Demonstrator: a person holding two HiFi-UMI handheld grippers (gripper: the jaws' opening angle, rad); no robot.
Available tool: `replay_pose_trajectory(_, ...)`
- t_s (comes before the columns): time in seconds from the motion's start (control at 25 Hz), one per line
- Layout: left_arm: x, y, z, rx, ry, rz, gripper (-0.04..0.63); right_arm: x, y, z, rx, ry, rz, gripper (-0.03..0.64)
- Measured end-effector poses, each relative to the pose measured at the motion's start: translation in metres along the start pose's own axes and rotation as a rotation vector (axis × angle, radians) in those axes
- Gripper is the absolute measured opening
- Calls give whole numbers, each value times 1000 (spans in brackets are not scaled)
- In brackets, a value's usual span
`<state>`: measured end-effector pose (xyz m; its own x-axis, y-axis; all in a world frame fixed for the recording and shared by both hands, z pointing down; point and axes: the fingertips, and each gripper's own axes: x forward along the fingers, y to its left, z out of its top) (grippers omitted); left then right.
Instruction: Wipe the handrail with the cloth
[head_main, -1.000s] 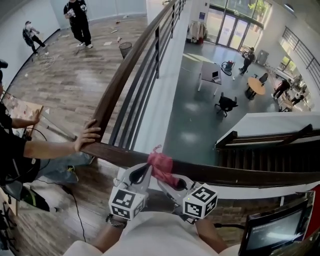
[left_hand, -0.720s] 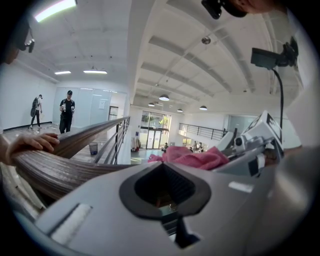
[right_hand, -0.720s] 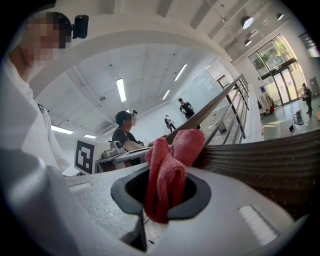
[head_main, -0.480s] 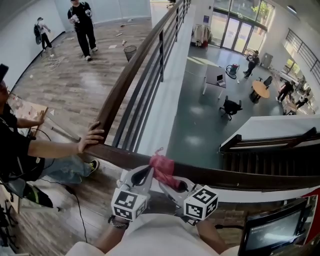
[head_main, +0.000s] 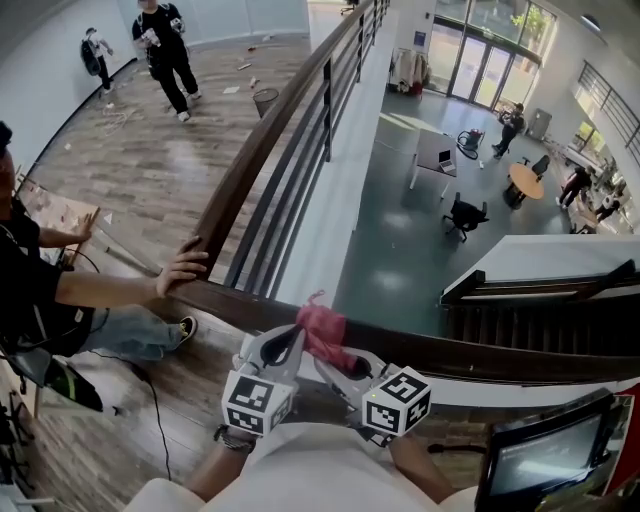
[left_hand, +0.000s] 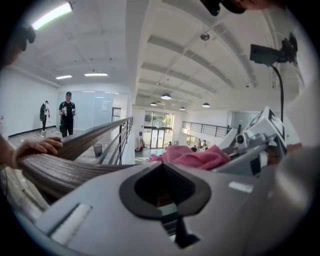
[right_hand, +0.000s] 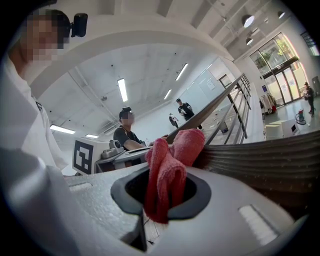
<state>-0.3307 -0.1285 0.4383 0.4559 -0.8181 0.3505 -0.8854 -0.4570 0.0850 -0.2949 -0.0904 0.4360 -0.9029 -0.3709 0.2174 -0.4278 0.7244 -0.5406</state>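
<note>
Since cloth (head_main: 322, 330) is kept pinched by right gripper (head_main: 349, 366) at same handrail (head_main: 470, 352) spot, little wiping is done; left gripper (head_main: 288, 346) clenched, likely empty, beside handrail.

The cloth (head_main: 322, 331) was pink-red. The handrail (head_main: 255, 150) was dark brown, grain-streaked. The plank floor (head_main: 160, 130) was grey-brown, the lower floor (head_main: 400, 245) grey-green.

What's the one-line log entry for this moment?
right gripper: shut on pink cloth | pink cloth: on wooden handrail | left gripper: shut, empty
</note>
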Motion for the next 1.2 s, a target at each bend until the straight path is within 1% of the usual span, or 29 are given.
replay_pose_trajectory(0.36, 1, 3, -4, -21, -6, 18, 3, 3, -2, -2, 6, 1, -1, 61)
replay_pose_trajectory(1.2, 9, -14, 1, -12, -2, 3, 3, -14, -8, 1, 14, -15, -11, 61)
